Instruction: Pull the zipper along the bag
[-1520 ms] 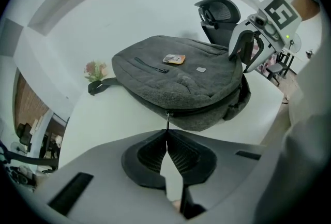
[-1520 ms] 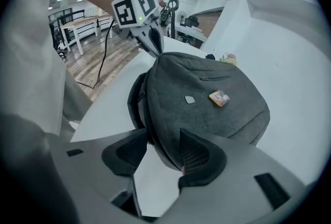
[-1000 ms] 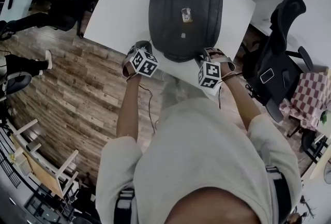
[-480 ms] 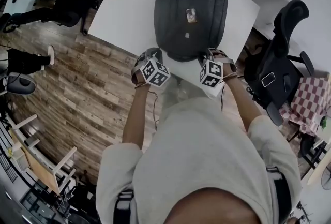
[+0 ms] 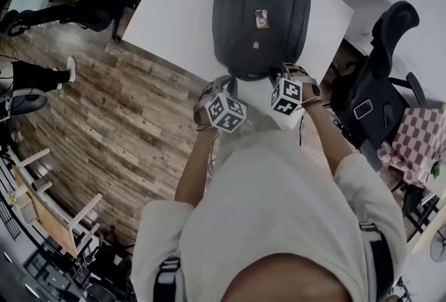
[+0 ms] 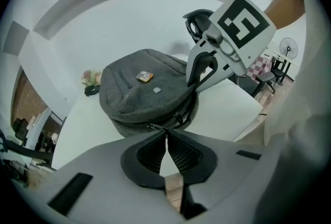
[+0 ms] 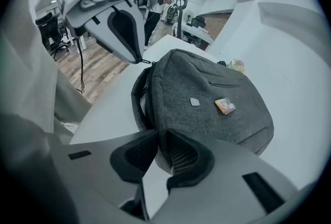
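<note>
A dark grey backpack (image 5: pixel 261 14) lies flat on the white table (image 5: pixel 174 14), its bottom edge toward me. My left gripper (image 5: pixel 225 81) is at the middle of that near edge, shut on the zipper pull (image 6: pixel 154 126). In the right gripper view the same pull (image 7: pixel 148 62) hangs at the left gripper's tip (image 7: pixel 139 60), and the zipper gapes open below it (image 7: pixel 138 99). My right gripper (image 5: pixel 279 74) is at the bag's near right corner, its pads (image 7: pixel 178 153) clamped on a fold of the bag's fabric (image 7: pixel 160 130).
A black office chair (image 5: pixel 380 63) stands right of the table and another at the upper left (image 5: pixel 97 1). A small bunch of flowers (image 6: pixel 90 78) sits at the table's far edge. An orange tag (image 5: pixel 262 18) lies on the bag. Wood floor lies to the left.
My left gripper has travelled right along the bag's near edge, from the left corner toward the right gripper. The right gripper has stayed at its corner.
</note>
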{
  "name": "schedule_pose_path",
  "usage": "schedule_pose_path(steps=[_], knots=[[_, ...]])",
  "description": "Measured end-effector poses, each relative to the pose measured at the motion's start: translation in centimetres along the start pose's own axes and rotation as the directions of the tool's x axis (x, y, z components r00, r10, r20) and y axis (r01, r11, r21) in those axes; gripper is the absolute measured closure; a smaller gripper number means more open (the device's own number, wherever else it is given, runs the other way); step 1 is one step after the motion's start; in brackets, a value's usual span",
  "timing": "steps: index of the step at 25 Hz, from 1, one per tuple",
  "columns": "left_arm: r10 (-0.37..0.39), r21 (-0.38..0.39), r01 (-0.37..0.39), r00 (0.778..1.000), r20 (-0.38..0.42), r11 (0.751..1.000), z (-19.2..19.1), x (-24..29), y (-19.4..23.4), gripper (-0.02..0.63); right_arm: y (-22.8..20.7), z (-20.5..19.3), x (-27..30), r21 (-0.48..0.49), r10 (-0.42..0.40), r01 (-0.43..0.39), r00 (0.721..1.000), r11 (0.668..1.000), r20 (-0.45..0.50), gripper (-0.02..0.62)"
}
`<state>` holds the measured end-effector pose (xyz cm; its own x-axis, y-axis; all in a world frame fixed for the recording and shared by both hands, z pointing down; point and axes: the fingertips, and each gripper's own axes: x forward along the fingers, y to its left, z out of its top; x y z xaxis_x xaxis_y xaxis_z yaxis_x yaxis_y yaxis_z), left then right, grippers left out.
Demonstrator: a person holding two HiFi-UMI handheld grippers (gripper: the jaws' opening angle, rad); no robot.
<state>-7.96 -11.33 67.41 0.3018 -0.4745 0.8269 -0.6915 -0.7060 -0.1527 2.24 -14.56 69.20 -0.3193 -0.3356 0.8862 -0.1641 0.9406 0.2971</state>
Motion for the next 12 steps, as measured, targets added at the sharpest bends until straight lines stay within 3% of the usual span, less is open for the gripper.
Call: schedule_pose_path(steps=[5,8,10,12], knots=[[-0.032,-0.045,0.033,0.999,0.018,0.998,0.6,0.7,-1.7,0.574,-0.1,0.0,0.0,0.001,-0.002,0.002,1.0,1.0,0.001,0.518],[-0.119,-0.002,0.119,0.992,0.05,0.993,1.7,1.1,-4.4,0.583,-0.1,0.7,0.2,0.005,-0.006,0.006,1.0,1.0,0.014,0.517],[-0.133,0.031,0.131,0.989,0.063,0.991,1.9,1.0,-6.5,0.581,0.0,1.0,0.2,0.017,-0.009,0.008,1.0,1.0,0.029,0.511],[-0.126,0.005,0.126,0.988,0.091,0.992,1.7,0.7,-7.4,0.581,-0.1,1.0,0.0,0.054,-0.014,0.011,0.998,0.998,0.058,0.502]])
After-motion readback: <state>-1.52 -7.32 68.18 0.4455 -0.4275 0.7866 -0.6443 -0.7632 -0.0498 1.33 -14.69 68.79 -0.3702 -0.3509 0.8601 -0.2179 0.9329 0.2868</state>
